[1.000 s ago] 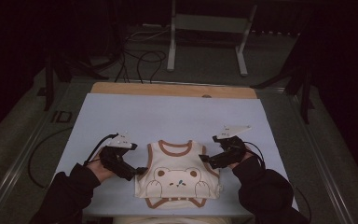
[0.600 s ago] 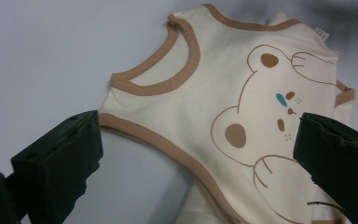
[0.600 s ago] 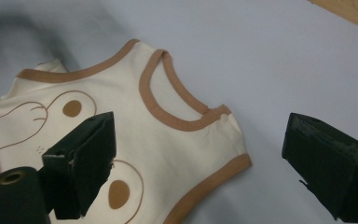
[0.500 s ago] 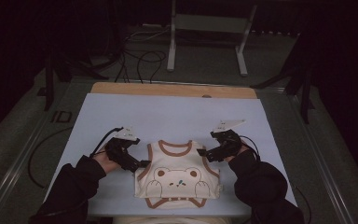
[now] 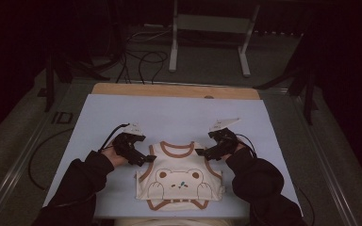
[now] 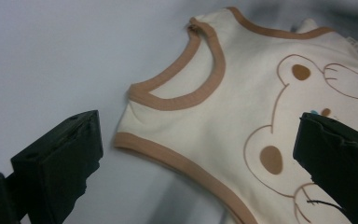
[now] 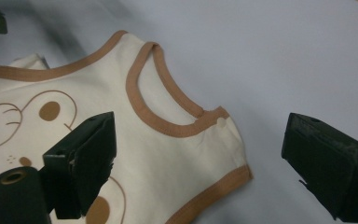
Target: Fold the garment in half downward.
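High view: the cream vest (image 5: 179, 181) with tan binding and a bear print lies flat at the near middle of the pale blue surface (image 5: 169, 113), one claw at each shoulder. Left claw (image 5: 147, 158) and right claw (image 5: 201, 152) both stand apart, clamped on nothing, straddling the shoulder corners. The knit looks thin and limp; a pinch could catch only the top layer, or miss the narrow banded shoulder seam, so the vest would sag, twist or bunch. Uneven grips would skew any fold.
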